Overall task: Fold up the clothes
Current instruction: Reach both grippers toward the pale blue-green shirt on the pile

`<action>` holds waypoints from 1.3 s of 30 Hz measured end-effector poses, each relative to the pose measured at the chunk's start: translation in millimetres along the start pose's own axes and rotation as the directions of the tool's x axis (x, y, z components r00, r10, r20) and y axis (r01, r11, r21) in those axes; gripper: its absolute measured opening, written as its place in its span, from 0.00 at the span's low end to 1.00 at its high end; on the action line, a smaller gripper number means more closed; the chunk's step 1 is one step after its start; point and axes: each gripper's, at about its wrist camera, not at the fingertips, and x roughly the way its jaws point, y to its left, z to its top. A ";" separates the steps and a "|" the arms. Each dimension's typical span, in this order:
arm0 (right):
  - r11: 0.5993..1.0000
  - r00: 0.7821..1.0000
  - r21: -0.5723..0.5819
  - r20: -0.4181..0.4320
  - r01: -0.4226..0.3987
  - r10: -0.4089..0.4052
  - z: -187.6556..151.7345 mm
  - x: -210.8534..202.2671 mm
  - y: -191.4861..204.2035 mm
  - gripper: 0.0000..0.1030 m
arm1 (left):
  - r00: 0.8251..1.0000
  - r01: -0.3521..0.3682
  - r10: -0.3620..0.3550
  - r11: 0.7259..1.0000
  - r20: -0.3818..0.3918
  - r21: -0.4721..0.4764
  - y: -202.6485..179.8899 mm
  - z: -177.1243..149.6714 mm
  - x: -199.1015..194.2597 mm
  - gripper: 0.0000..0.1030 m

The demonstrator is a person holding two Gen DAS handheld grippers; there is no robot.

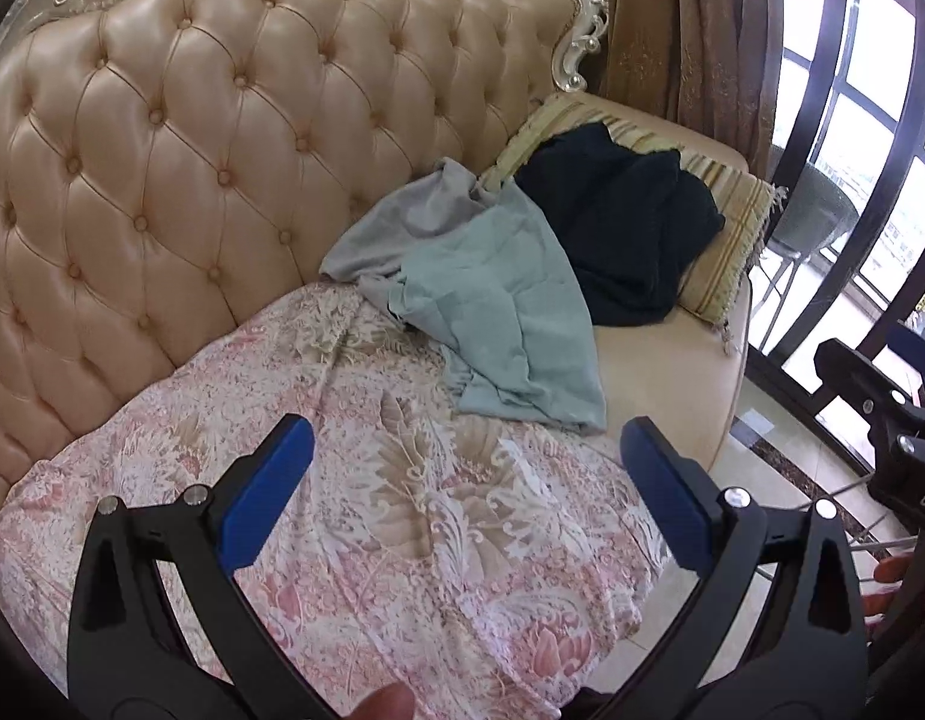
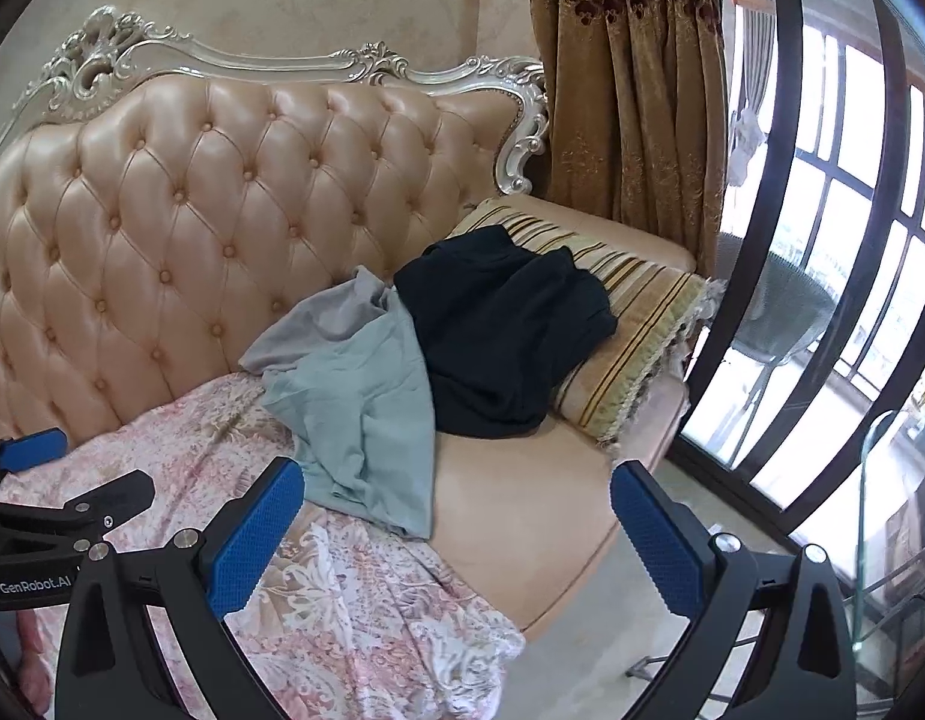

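Both grippers hung above a tufted beige leather sofa [image 1: 180, 138] w/ a carved silver-white frame. Left gripper [image 1: 467, 480] had its blue-padded jaws spread wide, nothing btwn them, over a pink-and-tan floral cloth [image 1: 402, 540] spread across the seat. Right gripper [image 2: 456, 534] was likewise wide apart and empty, over the seat's front edge where the floral cloth ends.

Clothes lay unfolded in a loose heap at the far end of the seat, well ahead of both claws: a pale blue-green crumpled garment [image 1: 510, 324] on the edge of the floral cloth, a light grey garment [image 1: 390, 222] partly under it against the backrest, and a dark navy garment [image 1: 630, 222] draped over a striped yellow-beige fringed cushion [image 1: 726, 240] by the armrest. The pale blue-green one overlapped the navy one's edge.

Beyond the sofa: a gold-brown patterned curtain [image 2: 630, 90] and a dark-framed glass door [image 2: 822, 240]. Part of a fingertip [image 1: 390, 702] showed at the bottom of the left view.
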 end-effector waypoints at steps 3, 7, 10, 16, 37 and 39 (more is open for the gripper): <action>1.000 1.000 0.000 0.000 -0.003 0.003 1.0 8.5 1.1 1.00 | 1.000 0.019 -0.019 1.000 0.017 -0.011 7.1 2.4 5.4 0.99; 0.999 0.999 0.013 -0.002 -0.036 0.036 3.6 20.5 1.5 1.00 | 0.998 0.057 -0.056 0.998 0.042 -0.016 18.1 10.1 15.0 0.99; 0.996 0.996 0.016 0.010 -0.092 0.092 9.9 37.3 0.5 1.00 | 0.993 0.111 -0.111 0.994 0.043 -0.004 23.6 18.9 32.6 0.99; 0.970 0.972 0.061 0.014 -0.235 0.235 10.8 94.3 -8.7 1.00 | 0.919 0.393 -0.393 0.919 -0.017 -0.025 56.0 38.9 100.0 0.99; 0.945 0.899 0.166 -0.298 -0.282 0.320 -27.0 344.8 27.4 1.00 | 0.980 0.074 -0.081 0.996 -0.184 -0.043 142.2 83.7 293.5 1.00; 0.945 0.895 0.172 -0.310 -0.280 0.321 -33.6 352.9 30.7 1.00 | 0.983 0.105 -0.113 0.992 -0.143 -0.065 149.4 82.9 286.1 1.00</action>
